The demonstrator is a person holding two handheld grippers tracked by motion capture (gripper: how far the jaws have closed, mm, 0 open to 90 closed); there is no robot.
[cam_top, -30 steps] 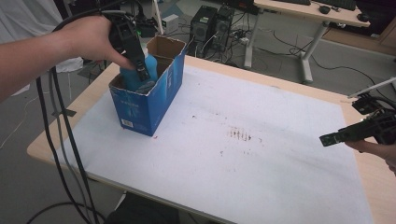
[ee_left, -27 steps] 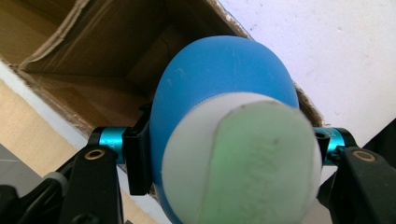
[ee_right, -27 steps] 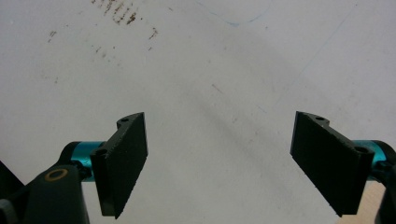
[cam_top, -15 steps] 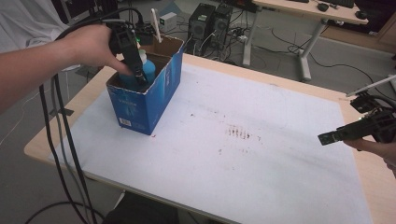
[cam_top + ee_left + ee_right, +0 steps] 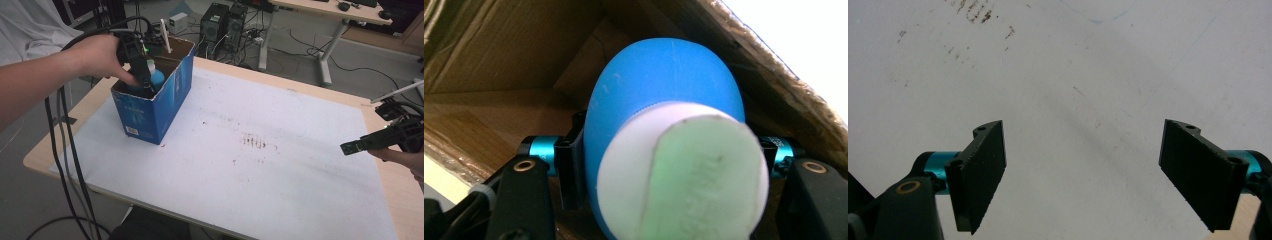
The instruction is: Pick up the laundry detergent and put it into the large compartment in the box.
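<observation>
Blue bottle (image 5: 664,100), clenched by the left hand-held gripper (image 5: 142,80), has sunk deeper into the box (image 5: 160,105).

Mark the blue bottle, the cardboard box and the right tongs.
blue bottle (image 5: 664,85): left gripper view, rounded blue body.
cardboard box (image 5: 167,102): high view, blue outer side wall.
right tongs (image 5: 1082,175): right gripper view, midway between the open fingertips.

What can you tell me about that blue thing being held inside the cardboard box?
The blue object is rounded and smooth, like rubber or soft plastic, with a white band and a pale green flat end facing the left gripper's camera. The left gripper is clamped on its sides, holding it inside the open blue box at the table's far left corner. What it is exactly I cannot tell.
</observation>
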